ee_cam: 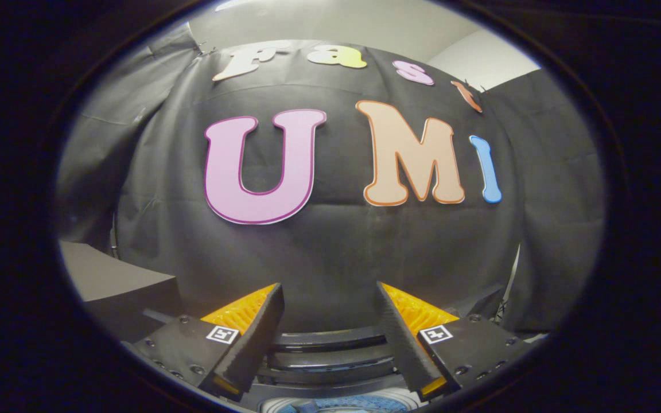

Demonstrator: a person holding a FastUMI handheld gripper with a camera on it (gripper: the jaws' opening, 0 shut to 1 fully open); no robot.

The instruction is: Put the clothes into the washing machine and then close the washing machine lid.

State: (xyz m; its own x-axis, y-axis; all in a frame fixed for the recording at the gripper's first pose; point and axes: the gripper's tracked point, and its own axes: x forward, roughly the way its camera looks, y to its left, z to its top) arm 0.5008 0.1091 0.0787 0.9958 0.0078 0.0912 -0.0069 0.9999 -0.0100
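Wedge-shaped fingers (261,338), square markers, apparently bolted mounts

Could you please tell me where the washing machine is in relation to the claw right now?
In the gripper view, the washing machine sits low, directly beneath the open, empty claw, its dark rim showing between the fingers in front of the black cloth wall.

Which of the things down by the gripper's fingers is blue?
The patch inside the pale round rim, beneath the open gripper. The curved bands just beyond it are dark and the block off to the side is grey.

Open gap between fingers (273,321); wall (330,252) seemingly close ahead.
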